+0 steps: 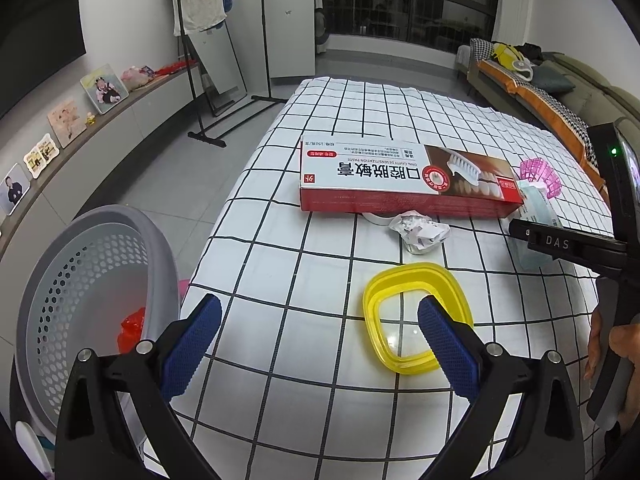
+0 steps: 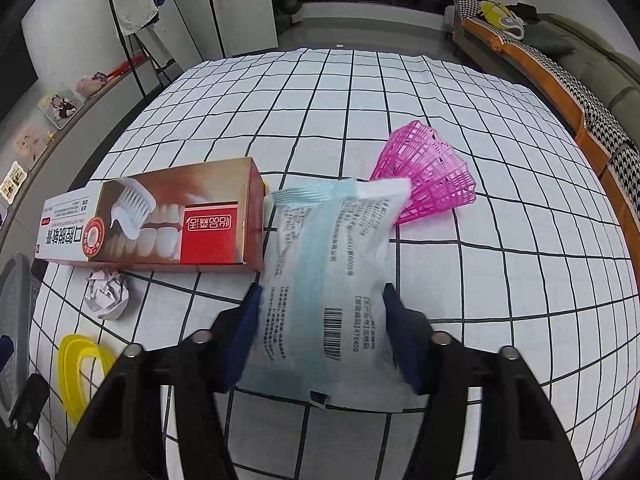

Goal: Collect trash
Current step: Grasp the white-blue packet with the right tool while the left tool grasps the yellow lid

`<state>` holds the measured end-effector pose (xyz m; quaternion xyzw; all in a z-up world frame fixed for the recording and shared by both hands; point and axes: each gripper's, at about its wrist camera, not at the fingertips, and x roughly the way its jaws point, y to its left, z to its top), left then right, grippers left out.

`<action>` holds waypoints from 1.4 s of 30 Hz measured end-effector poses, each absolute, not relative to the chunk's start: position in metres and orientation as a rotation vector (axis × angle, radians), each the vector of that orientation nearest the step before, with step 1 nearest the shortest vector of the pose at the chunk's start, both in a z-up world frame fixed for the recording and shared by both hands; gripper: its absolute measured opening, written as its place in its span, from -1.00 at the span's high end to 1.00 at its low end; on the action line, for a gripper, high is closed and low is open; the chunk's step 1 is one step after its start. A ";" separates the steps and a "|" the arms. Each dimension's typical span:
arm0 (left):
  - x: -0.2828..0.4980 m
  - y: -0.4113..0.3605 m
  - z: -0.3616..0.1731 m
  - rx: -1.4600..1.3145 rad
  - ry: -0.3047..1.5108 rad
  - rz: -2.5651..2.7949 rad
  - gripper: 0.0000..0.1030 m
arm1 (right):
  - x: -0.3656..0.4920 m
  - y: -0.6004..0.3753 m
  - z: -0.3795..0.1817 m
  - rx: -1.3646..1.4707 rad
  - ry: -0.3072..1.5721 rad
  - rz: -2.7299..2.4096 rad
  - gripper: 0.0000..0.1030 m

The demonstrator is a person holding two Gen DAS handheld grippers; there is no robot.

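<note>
Black-gridded white cloth, red-and-white box, pink mesh, yellow ring.

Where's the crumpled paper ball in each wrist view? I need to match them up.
Left wrist: crumpled paper ball at centre, just in front of the toothpaste box.
Right wrist: lower left, below the same box.
Shared landmark: the yellow lid, nearer the camera than the ball.
</note>
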<state>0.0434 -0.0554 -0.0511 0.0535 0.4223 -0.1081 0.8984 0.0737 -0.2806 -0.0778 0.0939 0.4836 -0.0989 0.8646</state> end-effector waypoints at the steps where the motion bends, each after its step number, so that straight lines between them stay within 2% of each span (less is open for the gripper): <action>1: 0.043 -0.056 -0.051 0.111 0.875 -0.226 -0.88 | 0.071 -0.281 -0.076 0.199 1.007 -0.206 -0.11; 25: 0.031 -0.085 -0.060 0.128 0.911 -0.302 -0.88 | -0.025 -0.285 -0.022 0.336 0.869 -0.182 -0.09; 42: 0.046 -0.112 -0.083 0.111 1.019 -0.328 -0.85 | -0.025 -0.284 -0.015 0.316 0.858 -0.161 -0.09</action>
